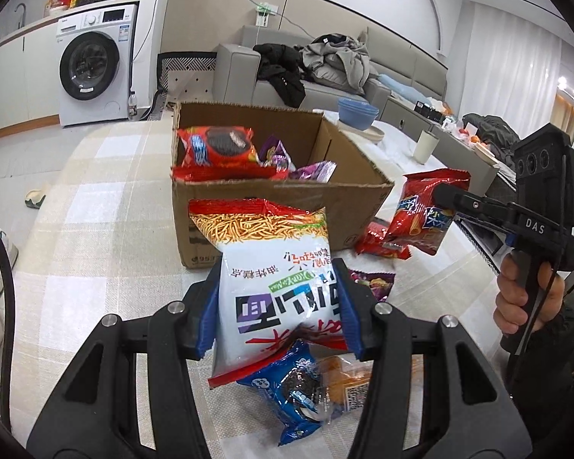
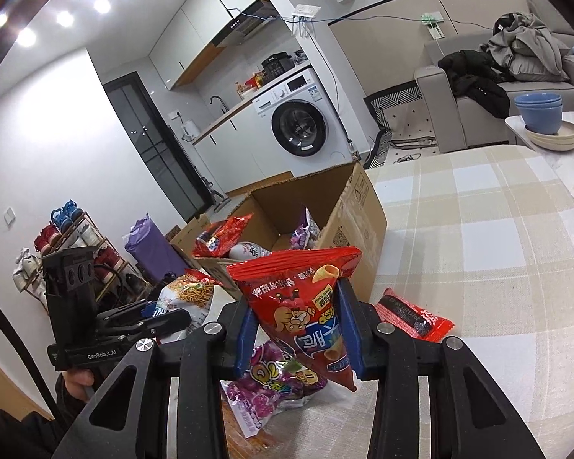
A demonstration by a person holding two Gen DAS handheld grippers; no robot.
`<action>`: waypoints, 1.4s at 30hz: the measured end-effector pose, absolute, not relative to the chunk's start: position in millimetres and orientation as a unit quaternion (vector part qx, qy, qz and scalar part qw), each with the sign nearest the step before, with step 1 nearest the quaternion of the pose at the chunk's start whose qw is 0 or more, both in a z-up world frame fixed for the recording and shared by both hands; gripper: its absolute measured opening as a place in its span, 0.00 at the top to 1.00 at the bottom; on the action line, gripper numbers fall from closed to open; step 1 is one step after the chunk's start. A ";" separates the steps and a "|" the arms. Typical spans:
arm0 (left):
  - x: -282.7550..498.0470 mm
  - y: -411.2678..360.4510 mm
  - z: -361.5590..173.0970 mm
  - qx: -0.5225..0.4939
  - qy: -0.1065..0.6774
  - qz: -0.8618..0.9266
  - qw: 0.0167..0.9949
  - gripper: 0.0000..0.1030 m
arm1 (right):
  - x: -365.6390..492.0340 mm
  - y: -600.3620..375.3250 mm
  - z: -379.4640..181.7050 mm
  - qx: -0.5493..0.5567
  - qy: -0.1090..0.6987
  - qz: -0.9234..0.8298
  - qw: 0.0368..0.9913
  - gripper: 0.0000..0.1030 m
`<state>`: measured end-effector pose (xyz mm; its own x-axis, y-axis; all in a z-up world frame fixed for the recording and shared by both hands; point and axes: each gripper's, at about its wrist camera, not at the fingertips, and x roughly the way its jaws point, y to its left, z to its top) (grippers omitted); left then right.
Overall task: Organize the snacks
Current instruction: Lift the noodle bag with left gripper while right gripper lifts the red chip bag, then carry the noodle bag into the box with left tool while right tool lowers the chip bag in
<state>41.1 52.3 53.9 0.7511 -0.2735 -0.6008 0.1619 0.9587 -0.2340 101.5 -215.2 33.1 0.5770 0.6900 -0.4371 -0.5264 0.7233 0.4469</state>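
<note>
On the checked tablecloth [image 1: 107,206], the open box [image 1: 348,187] sits at 12 o'clock of the left gripper [image 1: 281,306], which clamps a white noodle-snack bag [image 1: 275,267] between its blue pads, lifted clear of the cloth. At 3 o'clock, the right gripper [image 2: 298,329] pinches a red cone-snack bag [image 2: 302,306], also raised. A blue cookie pack [image 1: 294,386] lies at 6 o'clock, beneath the white bag. Red and purple packs already fill the box.

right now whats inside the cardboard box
The cardboard box holds a red cookie pack and purple snack bags. Its near wall hides whatever lies on the bottom.
</note>
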 end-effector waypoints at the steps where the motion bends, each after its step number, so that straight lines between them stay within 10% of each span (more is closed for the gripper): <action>1: 37.9 54.7 58.3 -0.084 0.330 -0.118 0.933 0.53 | 101.0 -215.1 34.7 0.136 0.300 0.347 0.878 0.62; 42: 7.8 161.2 134.5 -0.117 0.270 -0.038 0.955 0.53 | 110.6 -182.0 72.6 0.157 0.218 0.342 0.901 0.62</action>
<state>7.8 161.2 134.5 0.8516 -0.1348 -0.5065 0.0090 0.9700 -0.2429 110.6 -182.0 72.6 0.6710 0.6841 -0.2860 -0.5473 0.7172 0.4315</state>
